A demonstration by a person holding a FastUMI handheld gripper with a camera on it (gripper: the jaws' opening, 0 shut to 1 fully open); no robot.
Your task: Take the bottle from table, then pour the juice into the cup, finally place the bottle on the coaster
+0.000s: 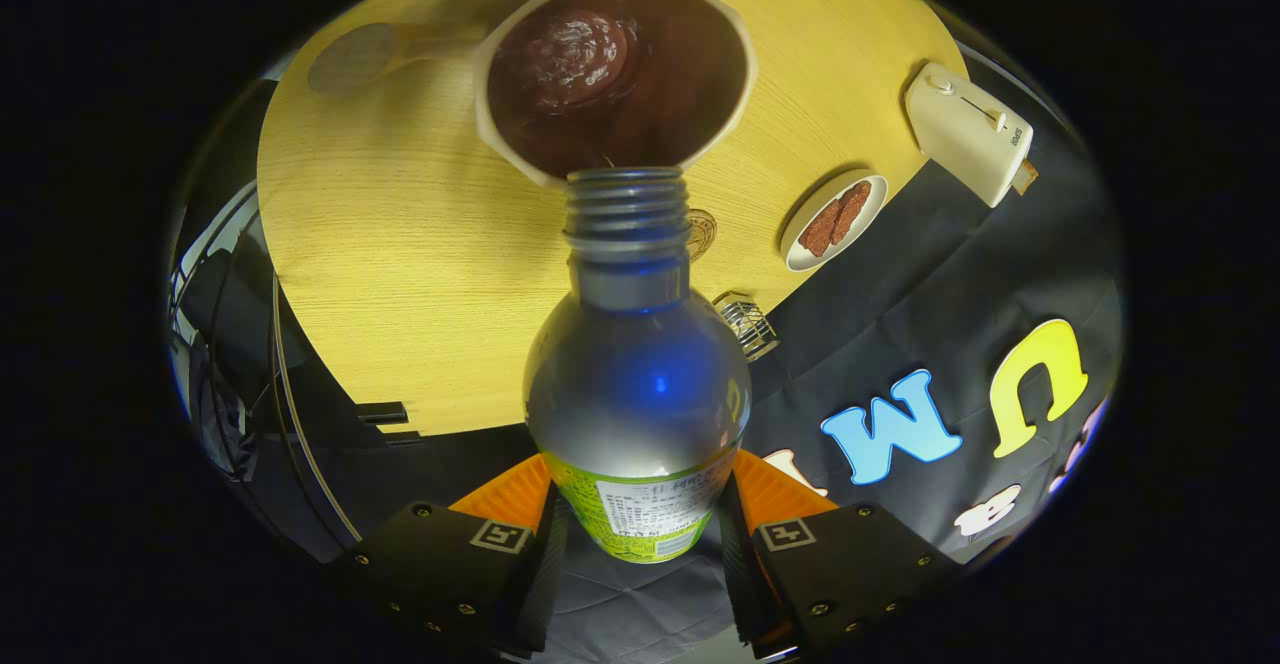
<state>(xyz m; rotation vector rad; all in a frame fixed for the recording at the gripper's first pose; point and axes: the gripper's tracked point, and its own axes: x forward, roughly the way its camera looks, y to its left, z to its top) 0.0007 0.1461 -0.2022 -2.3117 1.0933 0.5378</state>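
Yellow wood table (pixel 380 274); gripper (pixel 640 529) clamped both sides on bottle (pixel 635 384), tilted, uncapped mouth at cup (pixel 612 74) rim.

Gripper (pixel 637 529) clamps bottle (pixel 634 374) between both orange fingers (pixel 508 499), label end nearest. Uncapped neck tipped over cup (pixel 612 79) rim; dark juice inside. On wooden table (pixel 400 274), right: plate (pixel 833 222) and white toaster (pixel 968 132).

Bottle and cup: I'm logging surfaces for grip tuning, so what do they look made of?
Bottle, held in the claw: likely clear, glossy plastic, with highlights, threaded neck and paper-like label. Cup: matte, cream-rimmed, probably ceramic or plastic, dark inside.
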